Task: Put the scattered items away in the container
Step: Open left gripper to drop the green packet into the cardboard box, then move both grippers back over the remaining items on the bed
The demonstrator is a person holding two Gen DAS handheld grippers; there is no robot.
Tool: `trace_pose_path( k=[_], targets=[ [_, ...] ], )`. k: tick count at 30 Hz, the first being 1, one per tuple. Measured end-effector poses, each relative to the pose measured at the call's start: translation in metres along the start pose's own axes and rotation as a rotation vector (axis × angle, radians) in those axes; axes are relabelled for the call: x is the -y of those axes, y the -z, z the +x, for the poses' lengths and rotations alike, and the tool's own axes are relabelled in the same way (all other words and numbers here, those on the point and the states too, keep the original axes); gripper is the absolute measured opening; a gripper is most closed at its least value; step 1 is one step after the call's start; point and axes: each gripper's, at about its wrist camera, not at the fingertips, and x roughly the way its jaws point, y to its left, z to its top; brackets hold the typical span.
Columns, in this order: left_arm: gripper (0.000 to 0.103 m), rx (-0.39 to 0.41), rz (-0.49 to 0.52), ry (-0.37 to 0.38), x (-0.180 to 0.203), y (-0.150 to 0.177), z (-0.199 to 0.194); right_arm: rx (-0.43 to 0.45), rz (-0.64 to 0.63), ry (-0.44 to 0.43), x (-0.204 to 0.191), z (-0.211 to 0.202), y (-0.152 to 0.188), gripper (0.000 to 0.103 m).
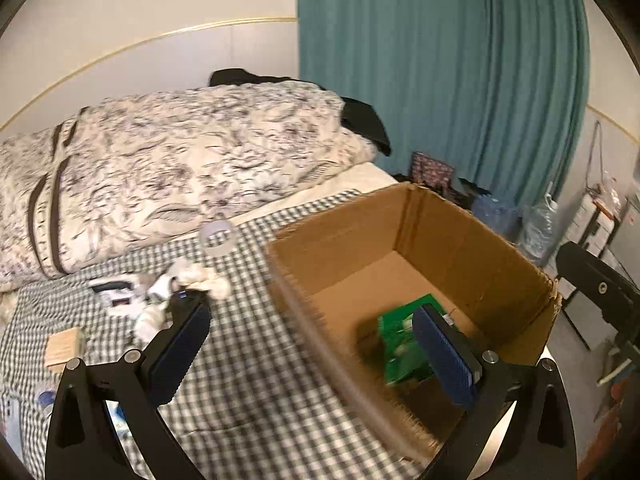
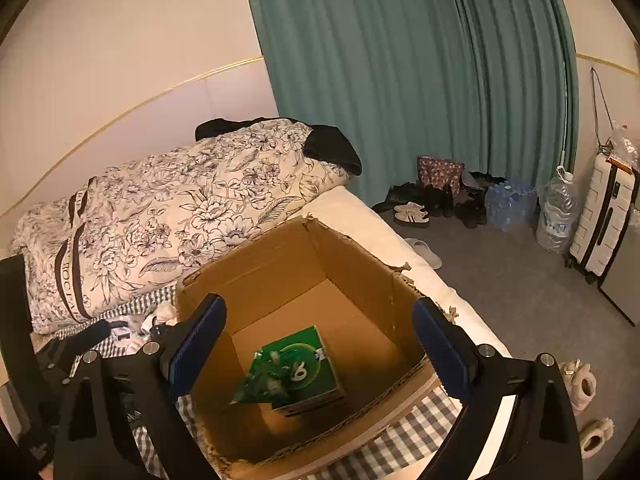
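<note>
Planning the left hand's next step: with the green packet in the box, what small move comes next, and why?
Probably swing the open, empty left gripper toward the tape roll on the checked cloth; the green packet already lies in the cardboard box, while the roll remains outside.

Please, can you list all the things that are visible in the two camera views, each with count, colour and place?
cardboard box: 1, brown, open, on the bed
green pack: 1, green, on the box floor
checked sheet: 1, grey-white, under the box
floral duvet: 1, cream and black, folded behind the box
tape roll: 1, clear, on the sheet left of the box
crumpled white items: several, white, on the sheet
wooden block: 1, tan, sheet's left edge
curtain: 1, teal, back wall
water jug: 1, clear, floor
suitcase: 1, white, far right
shoes: several pairs, floor
left tool: black, blue pads, open, empty
right tool: same, open over the box
</note>
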Motion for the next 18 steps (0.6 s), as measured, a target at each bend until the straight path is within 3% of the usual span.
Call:
trace_pose_path(
  k=[18],
  targets=[
    [0.103,0.066,-0.095,-0.133,-0.111,0.028,-0.103,0.032,-0.095,-0.122,-0.109,-0.066,0.031,0.094]
  ],
)
